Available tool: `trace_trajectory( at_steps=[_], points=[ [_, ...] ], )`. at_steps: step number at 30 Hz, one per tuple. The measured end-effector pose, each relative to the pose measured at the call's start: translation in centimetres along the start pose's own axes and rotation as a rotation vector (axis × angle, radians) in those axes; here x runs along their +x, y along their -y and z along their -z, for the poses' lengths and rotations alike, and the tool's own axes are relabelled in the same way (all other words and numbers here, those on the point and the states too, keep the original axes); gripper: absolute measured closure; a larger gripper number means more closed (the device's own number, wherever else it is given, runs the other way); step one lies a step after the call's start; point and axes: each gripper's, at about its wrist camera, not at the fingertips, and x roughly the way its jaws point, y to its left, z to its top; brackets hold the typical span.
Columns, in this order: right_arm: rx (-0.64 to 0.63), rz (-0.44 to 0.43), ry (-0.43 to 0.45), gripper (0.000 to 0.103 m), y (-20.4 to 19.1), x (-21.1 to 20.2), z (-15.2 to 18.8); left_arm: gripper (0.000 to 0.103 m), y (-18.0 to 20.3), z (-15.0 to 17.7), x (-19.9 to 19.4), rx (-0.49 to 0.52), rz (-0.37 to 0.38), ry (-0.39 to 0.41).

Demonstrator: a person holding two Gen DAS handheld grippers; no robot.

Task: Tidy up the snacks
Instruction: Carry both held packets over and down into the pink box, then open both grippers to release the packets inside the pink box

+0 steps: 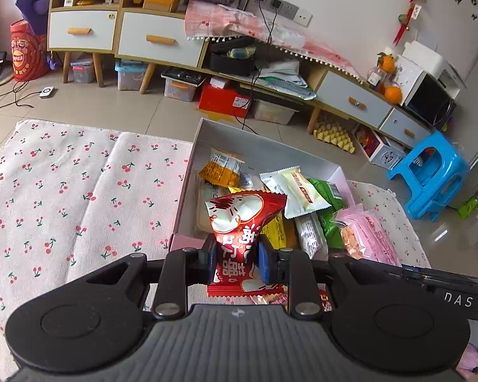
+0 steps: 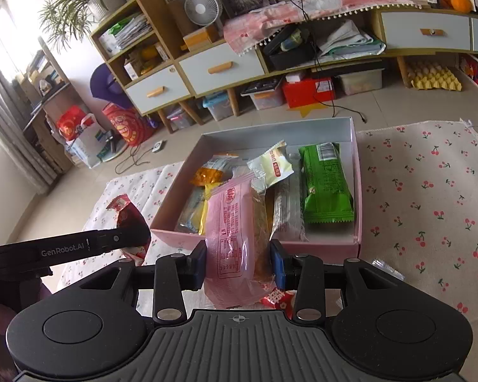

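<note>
A pink-walled box (image 1: pixel 204 133) (image 2: pixel 358 191) sits on the cherry-print cloth and holds several snack packets, among them a green one (image 2: pixel 326 184), a cream one (image 1: pixel 302 191) and an orange one (image 1: pixel 221 168). My left gripper (image 1: pixel 237 258) is shut on a red snack packet (image 1: pixel 242 216), held upright just in front of the box's near wall. My right gripper (image 2: pixel 238 262) is shut on a pink snack packet (image 2: pixel 232 238), held upright at the box's near edge. The red packet (image 2: pixel 126 213) and the left gripper also show at the left of the right wrist view.
A small red wrapped snack (image 2: pixel 275 297) and a clear wrapper (image 2: pixel 387 269) lie on the cloth (image 1: pixel 79 191) by the right gripper. Behind are a low cabinet (image 1: pixel 156 38) with drawers, storage bins on the floor and a blue stool (image 1: pixel 430 175).
</note>
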Motion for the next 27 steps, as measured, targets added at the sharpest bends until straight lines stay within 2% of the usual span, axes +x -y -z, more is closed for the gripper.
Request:
trace_trajectory(
  at_steps=[14, 27],
  points=[
    [0.028, 0.094, 0.022, 0.065, 1.9, 5.1, -1.9, 0.080, -0.5, -1.1, 2.8, 0.030, -0.060, 0.042],
    [0.014, 0.085, 0.016, 0.064, 1.6, 7.2, -1.8, 0.079, -0.7, -1.2, 4.7, 0.024, -0.084, 0.020]
  ],
)
